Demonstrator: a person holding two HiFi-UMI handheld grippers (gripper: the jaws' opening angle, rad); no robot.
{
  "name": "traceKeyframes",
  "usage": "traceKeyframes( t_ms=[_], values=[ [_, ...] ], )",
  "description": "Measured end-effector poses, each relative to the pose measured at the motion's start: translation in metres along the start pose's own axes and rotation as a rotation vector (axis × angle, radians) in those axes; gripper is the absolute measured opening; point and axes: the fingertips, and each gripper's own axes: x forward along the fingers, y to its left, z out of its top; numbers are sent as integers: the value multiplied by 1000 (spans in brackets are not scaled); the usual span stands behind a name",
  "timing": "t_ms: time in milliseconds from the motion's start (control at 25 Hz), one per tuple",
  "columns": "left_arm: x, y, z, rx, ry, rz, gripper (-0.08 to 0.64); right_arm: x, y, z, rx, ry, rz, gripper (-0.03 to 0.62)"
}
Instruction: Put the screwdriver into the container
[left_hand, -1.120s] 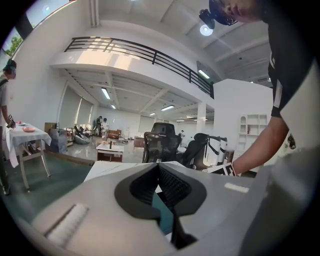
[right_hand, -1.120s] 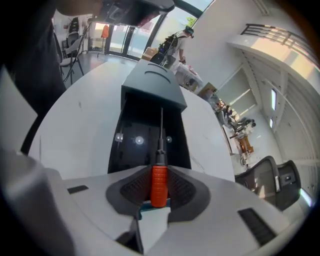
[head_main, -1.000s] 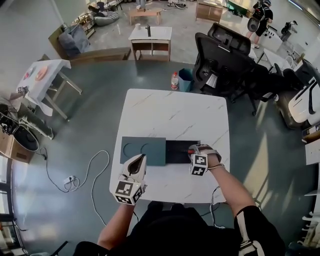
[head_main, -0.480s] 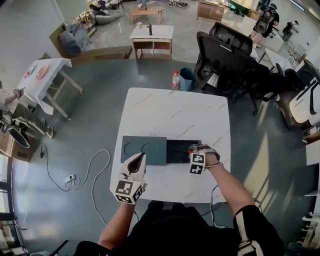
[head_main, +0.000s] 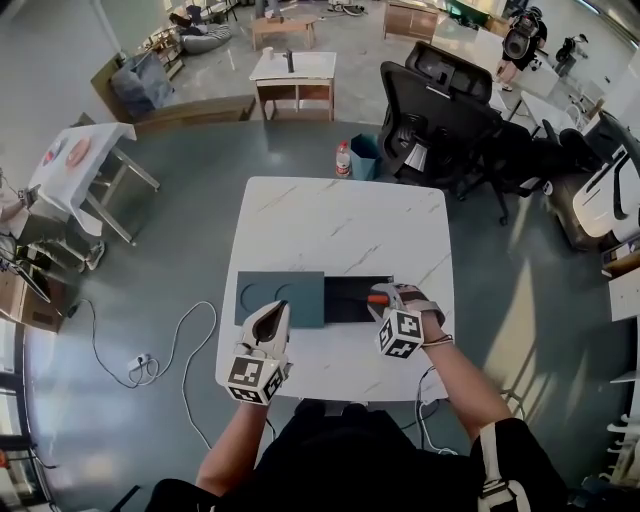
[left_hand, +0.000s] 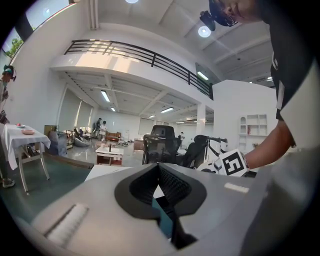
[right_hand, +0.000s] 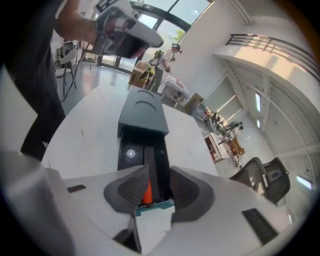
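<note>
Both opening jaws of the right hand-held gripper (right_hand: 157, 184) flank the screwdriver (right_hand: 147, 193).

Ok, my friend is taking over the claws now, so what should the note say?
Left claw: shut, empty, at the front edge of the container.
Right claw: opening, with the screwdriver handle between the pads but not squeezed.
Done: the screwdriver seems to lie in the container's open end.
Left: lift the right claw away and check the screwdriver sits fully inside.
</note>
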Motion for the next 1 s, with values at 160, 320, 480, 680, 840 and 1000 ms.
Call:
traceKeyframes(
  t_ms=[160,320,480,680,840,1000],
  values=[
    [2,-8,9,13,-15,-12,9,-42,-21,24,96,-105,-121,123],
    [5,-18,20,23,-34,-30,9,-86,-44,43,230,-223,-256,71],
    [9,-28,30,31,-50,-48,9,-129,-63,55,425,-363,-357,34],
    [13,-39,41,37,-72,-67,9,-176,-83,57,668,-543,-475,20],
    [16,-46,49,52,-86,-74,9,-204,-91,53,753,-631,-556,13],
    [16,-45,53,54,-101,-66,9,-217,-89,49,781,-649,-612,8]
  ],
)
